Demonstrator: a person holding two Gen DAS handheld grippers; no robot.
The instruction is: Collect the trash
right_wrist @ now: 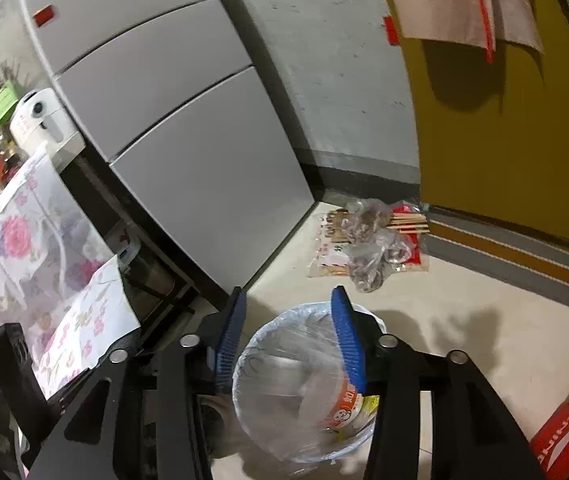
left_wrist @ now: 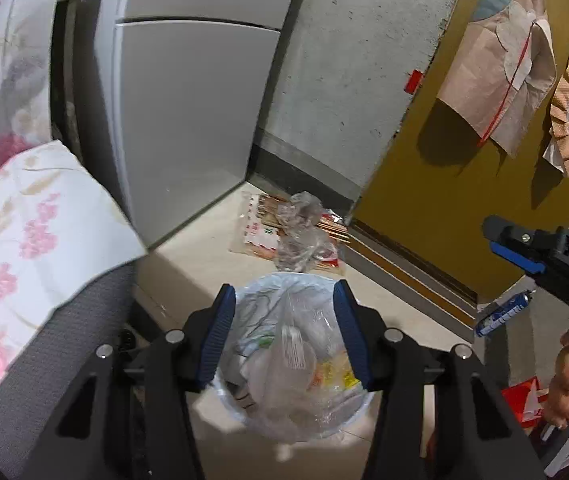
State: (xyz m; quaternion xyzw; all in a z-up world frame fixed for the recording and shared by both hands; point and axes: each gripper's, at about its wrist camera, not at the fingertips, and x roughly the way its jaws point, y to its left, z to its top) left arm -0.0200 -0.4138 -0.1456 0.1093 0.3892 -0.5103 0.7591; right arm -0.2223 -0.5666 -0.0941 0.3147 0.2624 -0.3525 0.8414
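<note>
A round trash bin (left_wrist: 262, 280) lined with a clear bag stands on the floor. It holds crumpled clear plastic (left_wrist: 296, 344) and yellow wrappers. My left gripper (left_wrist: 283, 286) hovers over it with its blue pads wide apart; the plastic lies between and below them, touching neither. In the right wrist view the same bin (right_wrist: 240, 384) shows a red-labelled cup (right_wrist: 348, 408) inside. My right gripper (right_wrist: 289, 290) is open above the bin's rim with nothing held. The left wrist view also catches the right gripper (left_wrist: 494, 236) at the right edge, a hand gripping its handle.
A grey fridge (left_wrist: 188, 120) stands left of the bin. Chopstick packets and a crumpled plastic bag (left_wrist: 300, 232) litter the corner by the yellow door (left_wrist: 464, 200). A blue can (left_wrist: 502, 314) and a red box (right_wrist: 568, 436) lie right. A floral cloth (left_wrist: 24, 220) hangs left.
</note>
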